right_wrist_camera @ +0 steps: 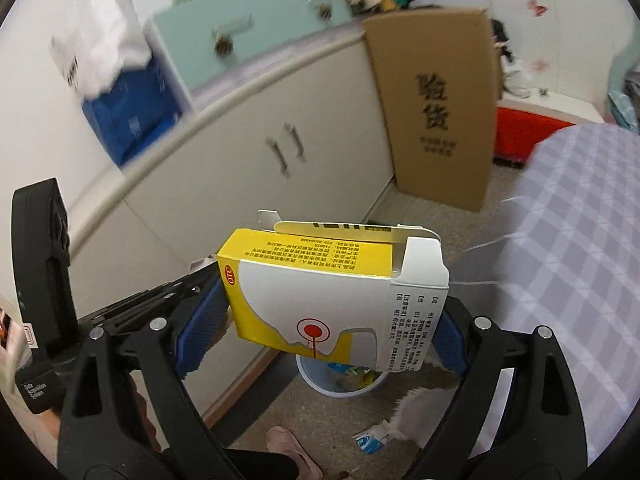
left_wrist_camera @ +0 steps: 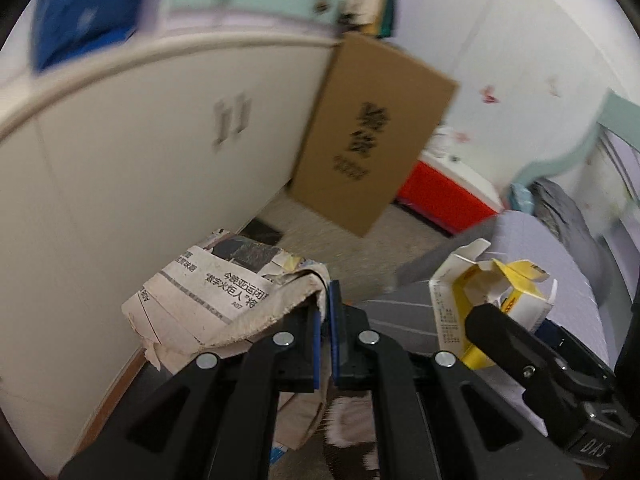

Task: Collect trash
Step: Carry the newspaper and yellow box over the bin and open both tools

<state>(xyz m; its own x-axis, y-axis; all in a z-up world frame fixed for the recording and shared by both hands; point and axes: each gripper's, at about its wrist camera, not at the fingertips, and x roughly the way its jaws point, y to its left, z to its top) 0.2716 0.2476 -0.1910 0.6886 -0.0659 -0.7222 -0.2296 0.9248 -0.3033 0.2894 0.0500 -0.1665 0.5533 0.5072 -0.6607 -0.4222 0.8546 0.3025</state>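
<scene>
Left gripper (left_wrist_camera: 327, 312): jaws pressed nearly together, clamping a crumpled newspaper (left_wrist_camera: 224, 292) that droops off to the left, in front of the cream cabinet (left_wrist_camera: 140, 160). Right gripper (right_wrist_camera: 320, 332): jaws held wide, blue pads gripping a yellow-and-white medicine box (right_wrist_camera: 332, 300) by its two ends, top flaps open. Directly below the box, on the speckled floor (right_wrist_camera: 344, 420) by the cabinet's base: a pale blue trash bin (right_wrist_camera: 340, 384) with wrappers inside. Against the cabinet's far end: a tall cardboard box (right_wrist_camera: 440, 112), leaning.
</scene>
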